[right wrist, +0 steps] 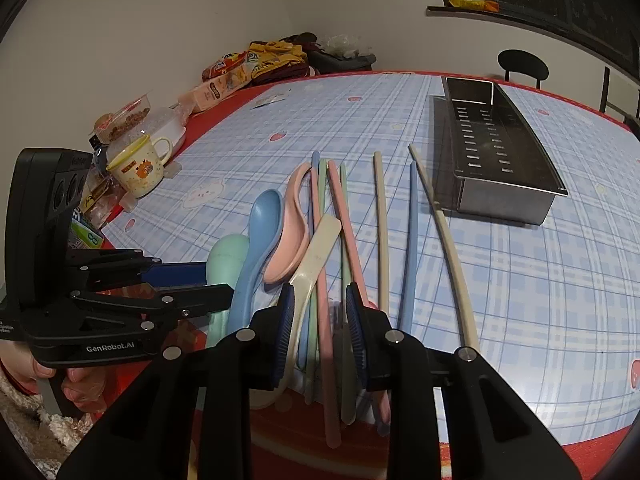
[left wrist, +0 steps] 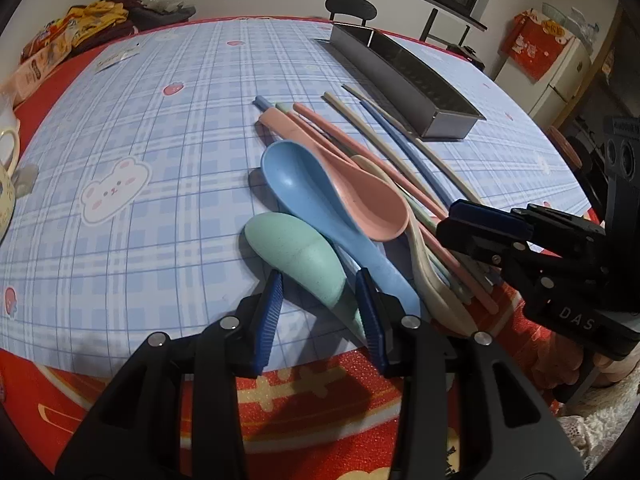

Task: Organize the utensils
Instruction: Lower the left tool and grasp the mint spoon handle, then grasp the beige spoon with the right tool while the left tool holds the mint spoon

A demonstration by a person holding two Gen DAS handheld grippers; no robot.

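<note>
A green spoon (left wrist: 296, 256) lies bowl-down near the table's front edge. My left gripper (left wrist: 319, 280) is shut on its neck, and both blue pads touch its sides. A blue spoon (left wrist: 296, 176) and a pink spoon (left wrist: 368, 204) lie stacked just beyond it. My right gripper (right wrist: 320, 292) is shut on a bundle of the cream spoon's handle (right wrist: 316, 248) and several pastel chopsticks (right wrist: 324, 332). Its left pad rests against the cream handle. Three more chopsticks (right wrist: 412, 232) lie loose to the right. The perforated metal tray (right wrist: 500, 152) stands behind them.
A mug (right wrist: 138, 170), food tubs and snack packets (right wrist: 236, 72) crowd the table's left and back edge. A black chair (right wrist: 522, 64) stands behind the table and a fridge (left wrist: 560, 76) at the far right. A hand (right wrist: 80, 392) holds the left gripper by the front edge.
</note>
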